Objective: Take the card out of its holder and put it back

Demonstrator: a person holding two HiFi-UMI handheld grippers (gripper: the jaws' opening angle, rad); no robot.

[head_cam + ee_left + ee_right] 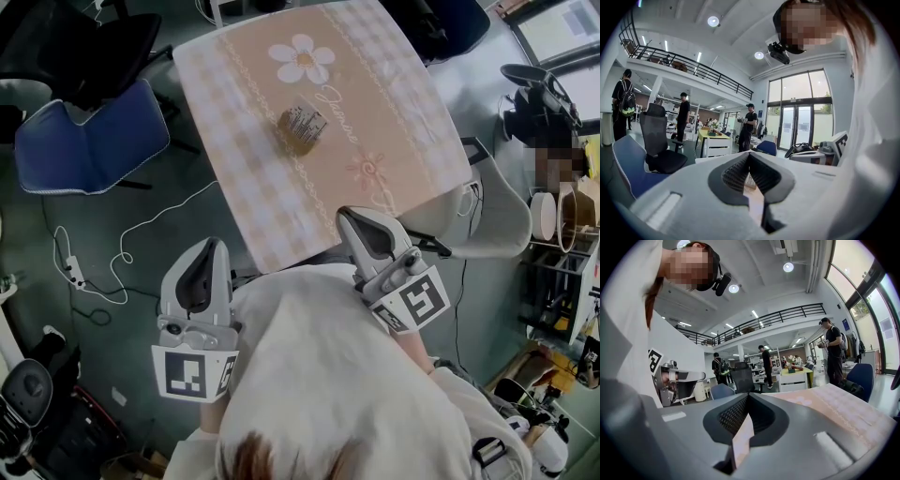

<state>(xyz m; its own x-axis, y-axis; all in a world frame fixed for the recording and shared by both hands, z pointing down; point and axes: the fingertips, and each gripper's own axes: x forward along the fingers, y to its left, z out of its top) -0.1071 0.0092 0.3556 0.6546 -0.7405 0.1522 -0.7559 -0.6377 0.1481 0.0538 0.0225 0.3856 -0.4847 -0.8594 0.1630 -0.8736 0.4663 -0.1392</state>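
A small brownish holder stands near the middle of a square table, with a pale printed card upright in it; the print is too small to read. The tablecloth is peach and white check, with a white daisy and a cursive word I cannot read for sure. The left gripper and right gripper, both smooth grey plastic, hang well short of the holder, each with its ribbed jaws pressed together on nothing.

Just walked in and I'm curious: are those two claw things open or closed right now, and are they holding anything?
Left gripper: closed, holding nothing.
Right gripper: closed, holding nothing.
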